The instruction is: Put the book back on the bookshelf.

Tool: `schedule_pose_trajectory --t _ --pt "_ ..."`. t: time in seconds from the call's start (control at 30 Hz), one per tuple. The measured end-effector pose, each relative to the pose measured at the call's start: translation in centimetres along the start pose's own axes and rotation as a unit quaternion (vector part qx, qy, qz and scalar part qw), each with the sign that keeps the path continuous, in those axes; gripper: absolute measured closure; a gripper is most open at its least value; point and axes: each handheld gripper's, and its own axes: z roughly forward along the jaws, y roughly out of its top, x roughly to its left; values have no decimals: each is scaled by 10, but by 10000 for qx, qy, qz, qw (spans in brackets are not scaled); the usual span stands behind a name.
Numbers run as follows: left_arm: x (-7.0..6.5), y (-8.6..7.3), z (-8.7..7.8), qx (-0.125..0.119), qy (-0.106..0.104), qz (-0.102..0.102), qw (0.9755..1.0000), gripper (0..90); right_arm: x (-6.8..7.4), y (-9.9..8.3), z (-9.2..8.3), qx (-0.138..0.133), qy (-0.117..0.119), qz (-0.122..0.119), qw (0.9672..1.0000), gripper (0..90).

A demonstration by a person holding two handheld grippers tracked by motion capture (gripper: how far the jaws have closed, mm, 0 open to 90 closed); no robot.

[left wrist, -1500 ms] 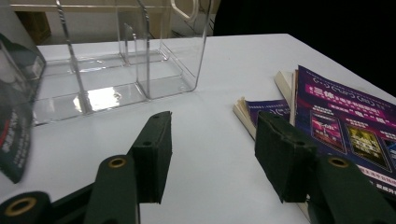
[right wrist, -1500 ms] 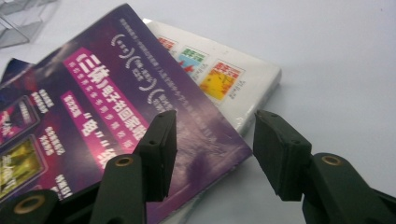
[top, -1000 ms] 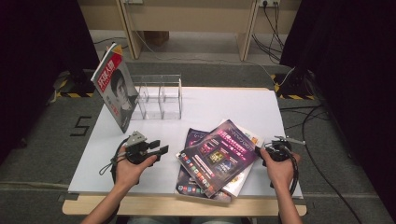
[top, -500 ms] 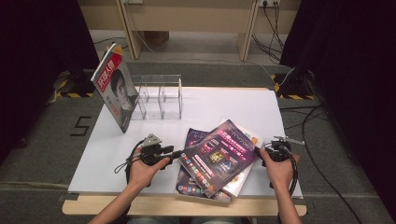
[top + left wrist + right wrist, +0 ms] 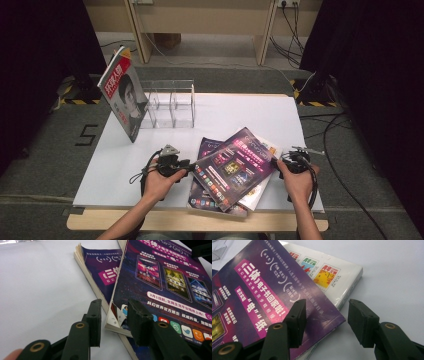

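two grippers sit at either end of the top purple magazine point(image 5: 234, 167), which lies askew on a stack of magazines point(image 5: 220, 200) near the front edge of the white table point(image 5: 240, 112). the left gripper point(image 5: 113, 315) has just been closing, its jaws partly open astride the magazine's near corner, pads not yet pressing. the right gripper point(image 5: 325, 317) rests with jaws apart, one jaw over the cover's corner, the other over bare table, gripping nothing.

Four magazines point(image 5: 235, 167); one clear rack point(image 5: 170, 105); two grippers point(image 5: 172, 162); one table point(image 5: 240, 110).
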Motion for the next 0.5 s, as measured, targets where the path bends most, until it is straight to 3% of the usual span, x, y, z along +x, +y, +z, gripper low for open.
schedule_pose_trajectory --t 0.23,0.5 --pt "-2 -2 4 132 2 94 9999 668 -3 2 1 23 17 22 10000 487" --pt "-2 -2 5 174 4 108 9998 673 -7 1 2 88 143 279 9995 473"
